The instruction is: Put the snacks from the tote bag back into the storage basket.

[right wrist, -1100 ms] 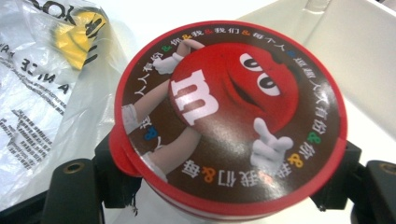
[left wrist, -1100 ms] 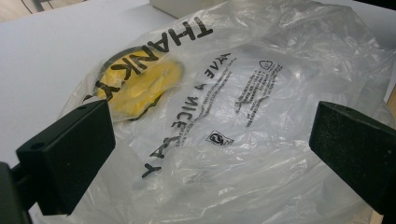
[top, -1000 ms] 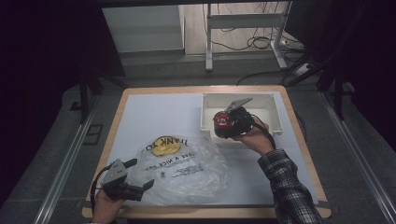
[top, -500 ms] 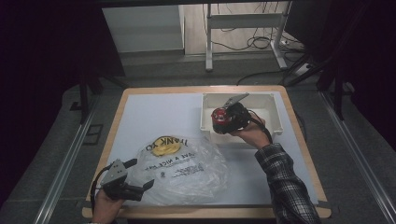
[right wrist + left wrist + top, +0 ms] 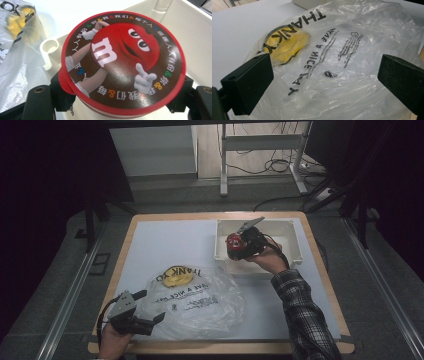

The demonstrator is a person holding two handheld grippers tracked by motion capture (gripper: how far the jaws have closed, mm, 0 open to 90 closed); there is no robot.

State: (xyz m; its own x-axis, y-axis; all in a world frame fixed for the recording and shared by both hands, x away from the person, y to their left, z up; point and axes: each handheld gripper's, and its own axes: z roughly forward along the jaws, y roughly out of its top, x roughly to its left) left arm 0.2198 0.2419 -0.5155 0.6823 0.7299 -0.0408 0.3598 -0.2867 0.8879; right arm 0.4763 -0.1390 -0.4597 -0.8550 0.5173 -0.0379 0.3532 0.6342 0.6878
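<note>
Candy tub: a round red-lidded tub [image 5: 122,66] with a cartoon candy figure on the lid, held above the near-left part of the white bin [image 5: 287,227], on the far right of the worktop [image 5: 165,245].
Nearest, left gripper [image 5: 142,312]: at the near-left corner of the worktop, fingers [image 5: 247,85] released and spread wide, resting at the edge of the bag and pinching nothing.
Plastic bag: a clear, crumpled bag [image 5: 197,302] printed with black lettering lies flat on the near half of the worktop; something yellow [image 5: 175,276] shows through at its far-left end.
Farther, right gripper [image 5: 122,107]: fingers clenched on opposite sides of the tub just under its lid, the lid facing the gripper's camera.
Bin: open-topped, just beyond the bag, not touching it.
Step in hand, as judged: carrying the tub from the bin toward the bag.
Doing it well: keep the squeeze firm on the smooth round wall, clear the bin's rim before swinging across, and have the left fingers pinch and lift one layer at the bag's mouth so the tub slides in instead of pushing the film away.
</note>
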